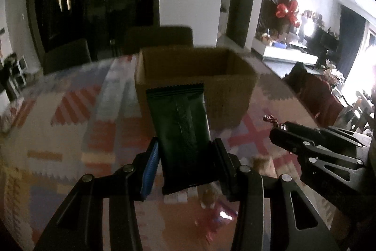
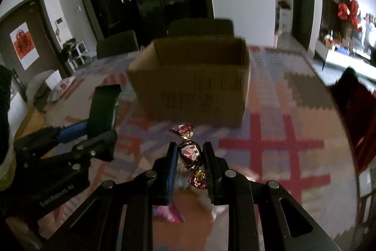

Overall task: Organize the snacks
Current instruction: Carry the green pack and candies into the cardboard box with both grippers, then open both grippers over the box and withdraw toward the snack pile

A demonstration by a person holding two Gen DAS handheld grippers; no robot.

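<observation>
My left gripper is shut on a dark green snack packet, which stands up between the pads above the patterned table. An open cardboard box stands just beyond it. My right gripper is shut on a foil-wrapped red and gold candy, its twisted ends sticking out front and back. The same cardboard box sits ahead of it. Each view shows the other tool: the right gripper with the candy at its tip, and the left gripper with the green packet.
The tablecloth has a colourful pattern. Blurred snack wrappers lie on it below the grippers, with a pink wrapper under the right one. Dark chairs stand behind the table, and a red-draped seat is at the right.
</observation>
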